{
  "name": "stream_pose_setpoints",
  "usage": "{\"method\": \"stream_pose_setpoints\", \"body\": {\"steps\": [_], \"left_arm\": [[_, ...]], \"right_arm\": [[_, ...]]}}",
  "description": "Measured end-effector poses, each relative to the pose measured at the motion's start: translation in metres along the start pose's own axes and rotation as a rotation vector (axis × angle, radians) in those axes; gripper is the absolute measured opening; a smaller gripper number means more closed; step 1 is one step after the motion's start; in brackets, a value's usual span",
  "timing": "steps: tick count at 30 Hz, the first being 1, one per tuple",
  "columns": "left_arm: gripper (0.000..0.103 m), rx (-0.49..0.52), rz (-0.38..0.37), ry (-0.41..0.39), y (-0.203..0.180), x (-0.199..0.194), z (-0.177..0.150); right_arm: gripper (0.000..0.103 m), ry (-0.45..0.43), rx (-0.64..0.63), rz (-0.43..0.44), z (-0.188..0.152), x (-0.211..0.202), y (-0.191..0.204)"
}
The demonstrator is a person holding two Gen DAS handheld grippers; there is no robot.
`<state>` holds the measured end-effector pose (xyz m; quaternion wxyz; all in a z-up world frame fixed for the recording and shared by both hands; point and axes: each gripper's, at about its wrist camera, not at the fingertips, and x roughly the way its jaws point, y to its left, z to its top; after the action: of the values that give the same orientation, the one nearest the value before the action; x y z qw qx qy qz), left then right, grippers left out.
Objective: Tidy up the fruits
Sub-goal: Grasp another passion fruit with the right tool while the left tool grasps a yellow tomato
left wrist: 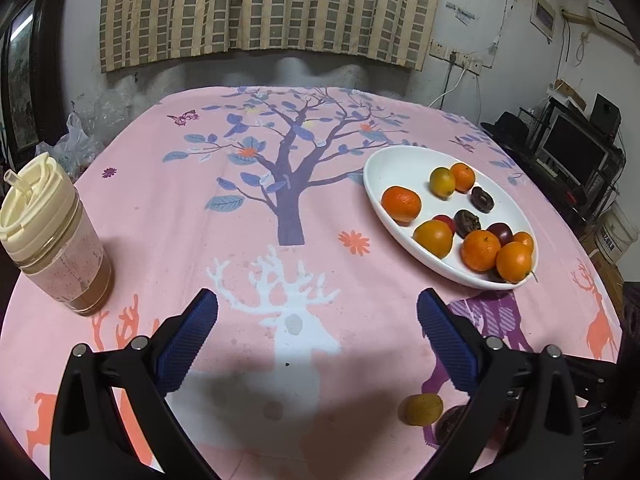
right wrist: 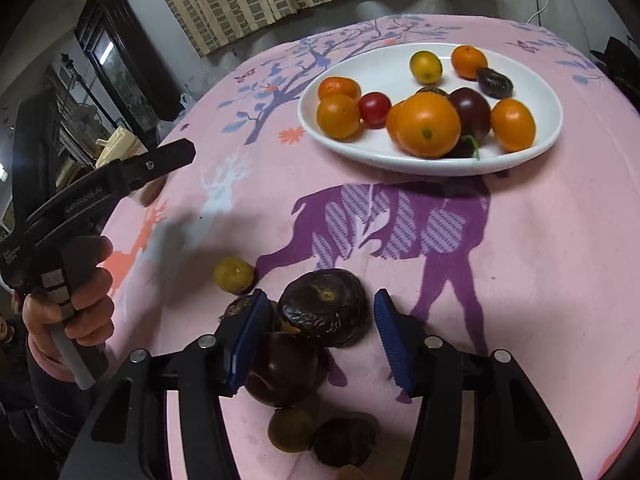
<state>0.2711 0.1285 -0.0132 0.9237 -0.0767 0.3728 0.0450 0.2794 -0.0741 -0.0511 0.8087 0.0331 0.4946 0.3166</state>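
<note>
A white oval plate (left wrist: pixel 394 162) (right wrist: pixel 368 64) on the pink tablecloth holds several orange, dark purple and red fruits. My left gripper (left wrist: pixel 318 304) is open and empty above the cloth, left of the plate. My right gripper (right wrist: pixel 320 304) is open, its blue pads either side of a wrinkled dark purple fruit (right wrist: pixel 324 308) lying on the cloth. A smooth dark fruit (right wrist: pixel 280 372) lies just behind it between the fingers. A small yellow-green fruit (right wrist: pixel 234 275) (left wrist: pixel 422 409) lies loose to the left. More loose fruits (right wrist: pixel 316 432) lie below the gripper.
A lidded drink cup with a straw (left wrist: pixel 52 236) stands at the table's left edge. The person's hand holds the left gripper handle (right wrist: pixel 80 208) at the left of the right wrist view. Wall, curtain and shelving surround the round table.
</note>
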Motion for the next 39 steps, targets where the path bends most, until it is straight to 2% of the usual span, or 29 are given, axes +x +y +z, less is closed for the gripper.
{"method": "stream_pose_setpoints", "body": {"steps": [3,7,9,12,15,16,17,18,20,21,25,27,29,31,39], "left_arm": [[0.098,0.024,-0.011,-0.005,-0.004,-0.004,0.001],[0.098,0.052,-0.004,0.006,-0.009,-0.003,-0.001],[0.098,0.059,-0.006,0.019,-0.010,-0.001,-0.002],[0.098,0.088,-0.020,0.037,-0.010,-0.001,-0.003],[0.098,0.112,-0.129,0.109,-0.009,0.004,-0.008],[0.098,0.098,-0.197,0.148,-0.007,0.007,-0.011],[0.094,0.084,-0.237,0.171,-0.007,0.009,-0.015],[0.082,0.073,-0.279,0.200,-0.008,0.012,-0.018],[0.063,0.073,-0.349,0.272,-0.016,0.020,-0.025],[0.058,0.082,-0.364,0.297,-0.021,0.023,-0.028],[0.057,0.144,-0.347,0.306,-0.036,0.021,-0.039],[0.048,0.168,-0.348,0.309,-0.039,0.019,-0.041],[0.046,0.201,-0.327,0.318,-0.042,0.020,-0.046],[0.046,0.240,-0.293,0.321,-0.044,0.021,-0.049],[0.043,0.327,-0.254,0.288,-0.055,0.021,-0.060]], "right_arm": [[0.056,0.005,0.019,0.025,0.001,0.005,-0.004],[0.045,-0.006,0.058,0.034,0.002,0.007,-0.013],[0.044,-0.011,0.069,0.043,0.002,0.006,-0.015],[0.043,-0.024,0.042,0.013,0.002,0.004,-0.009],[0.043,-0.081,0.070,0.027,0.006,-0.006,-0.015],[0.043,-0.106,0.085,0.023,0.007,-0.011,-0.019],[0.043,-0.120,0.094,0.011,0.007,-0.014,-0.021],[0.043,-0.127,0.104,0.000,0.007,-0.016,-0.024],[0.043,-0.121,0.128,0.000,0.007,-0.016,-0.029],[0.043,-0.116,0.135,0.002,0.007,-0.015,-0.031],[0.043,-0.105,0.129,-0.007,0.008,-0.012,-0.030],[0.043,-0.106,0.129,-0.004,0.008,-0.013,-0.030],[0.043,-0.107,0.131,-0.007,0.008,-0.014,-0.030],[0.043,-0.105,0.132,-0.012,0.008,-0.014,-0.030],[0.043,-0.106,0.123,-0.025,0.006,-0.014,-0.029]]}}
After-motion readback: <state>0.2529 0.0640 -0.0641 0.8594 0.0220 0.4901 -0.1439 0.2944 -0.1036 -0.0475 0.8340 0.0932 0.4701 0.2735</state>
